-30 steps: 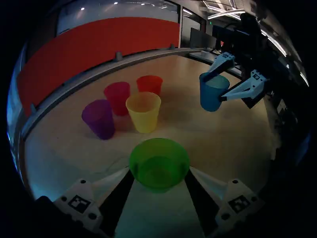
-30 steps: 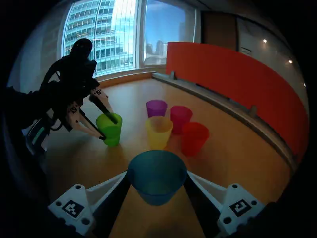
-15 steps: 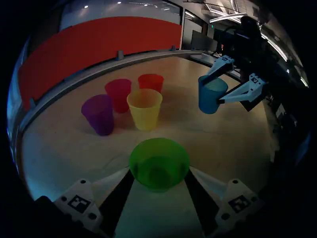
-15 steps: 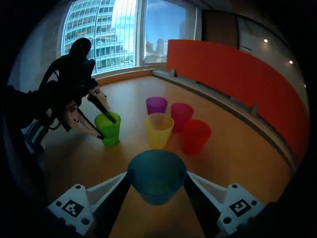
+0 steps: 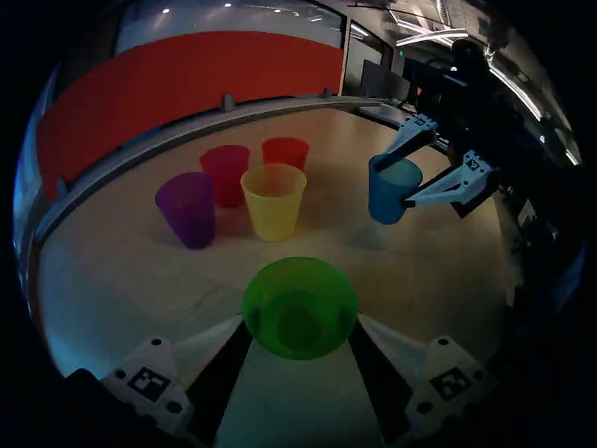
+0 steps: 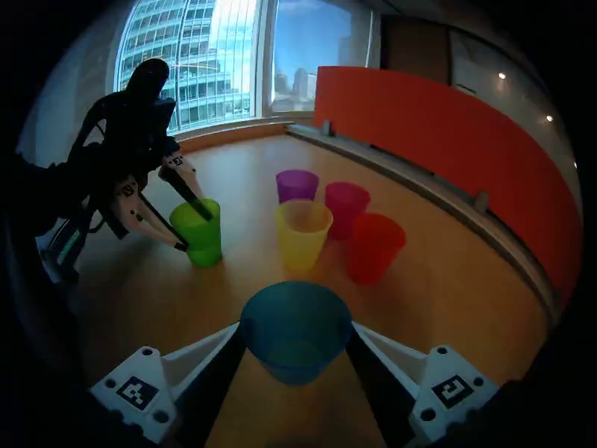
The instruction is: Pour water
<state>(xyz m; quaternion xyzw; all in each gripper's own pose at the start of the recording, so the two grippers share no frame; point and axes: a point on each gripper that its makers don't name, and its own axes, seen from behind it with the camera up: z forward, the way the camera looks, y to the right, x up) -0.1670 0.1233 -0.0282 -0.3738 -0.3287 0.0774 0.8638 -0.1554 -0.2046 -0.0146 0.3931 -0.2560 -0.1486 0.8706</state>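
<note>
Green cup point(image 5: 300, 308) clamped upright in my left gripper point(image 5: 300, 327), blue cup point(image 6: 295, 331) clamped upright in my right gripper point(image 6: 295, 340), seemingly raised off the wooden table point(image 6: 455, 299), yellow cup point(image 6: 303, 234) beyond

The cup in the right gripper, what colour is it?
It's a blue cup, seen best in the right gripper view.

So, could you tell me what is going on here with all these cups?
A person holds a gripper in each hand. The left gripper is shut on a green cup, the right gripper on a blue cup, both upright. A purple cup, pink cup, red cup and yellow cup stand clustered on the table. Nothing is being poured at this moment; whether the held cups contain water is hard to tell.
</note>
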